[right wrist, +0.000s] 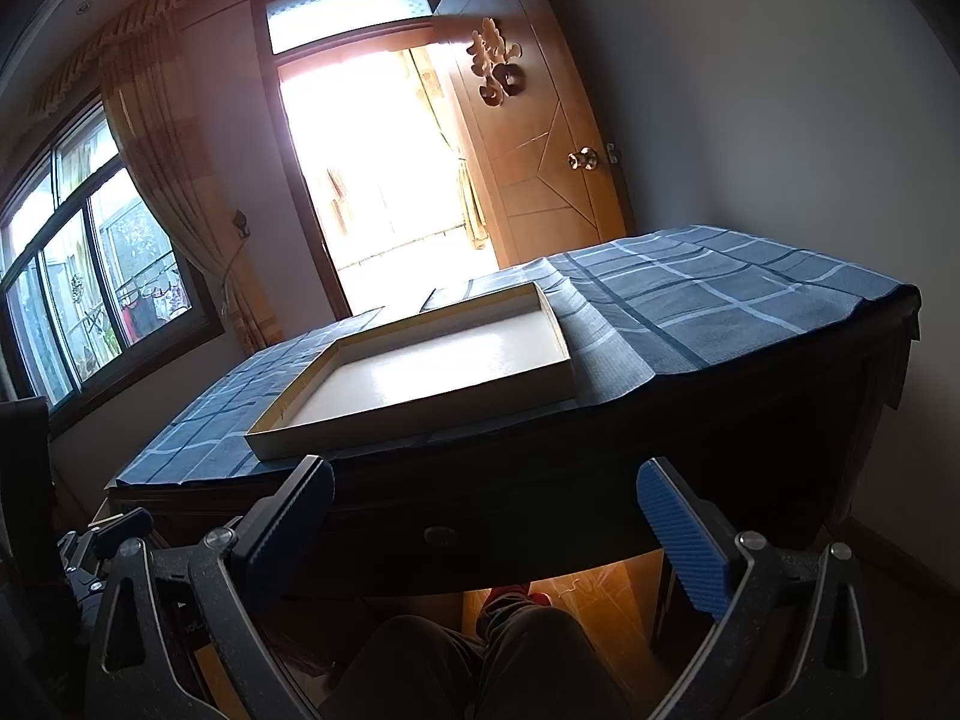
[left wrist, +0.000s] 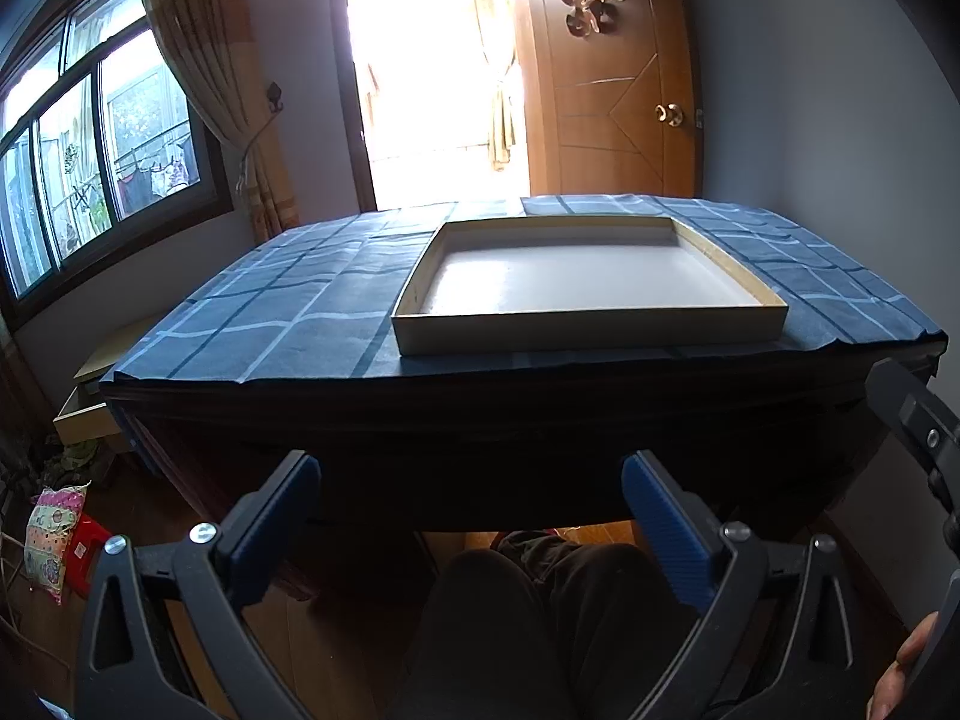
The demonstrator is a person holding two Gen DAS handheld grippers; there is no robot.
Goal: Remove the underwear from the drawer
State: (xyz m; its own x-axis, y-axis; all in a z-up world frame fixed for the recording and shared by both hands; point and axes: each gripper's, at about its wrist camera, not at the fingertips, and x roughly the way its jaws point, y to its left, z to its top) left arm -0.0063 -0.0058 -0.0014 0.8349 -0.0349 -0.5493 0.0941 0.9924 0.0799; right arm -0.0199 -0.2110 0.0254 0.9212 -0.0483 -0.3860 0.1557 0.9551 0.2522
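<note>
Nearest in both wrist views, the person's dark-trousered legs (left wrist: 540, 618) are sitting under the table edge. Left gripper (left wrist: 471, 474) is hovering with jaws spread wide, nothing between the blue pads. Right gripper (right wrist: 486, 480) is likewise standing wide apart and holding nothing; part of its body is showing at the right edge of the left view, with a hand (left wrist: 900, 672) cut off by the frame.

Drawer (right wrist: 480, 540) is sitting shut in the dark table front, just beyond and between the right fingers; its small round knob (right wrist: 440, 534) is facing the camera, long axis running left to right along the table edge. The front is in deep shadow, so its outline is hard to make out. Underwear is not visible in either view; its place cannot be told.

Further back, a shallow, empty-looking tray (left wrist: 414, 294) is lying on the blue checked cloth (left wrist: 270, 312). Beyond, the doorway (left wrist: 432, 72) is overexposed, beside the open wooden door (left wrist: 606, 120).
</note>
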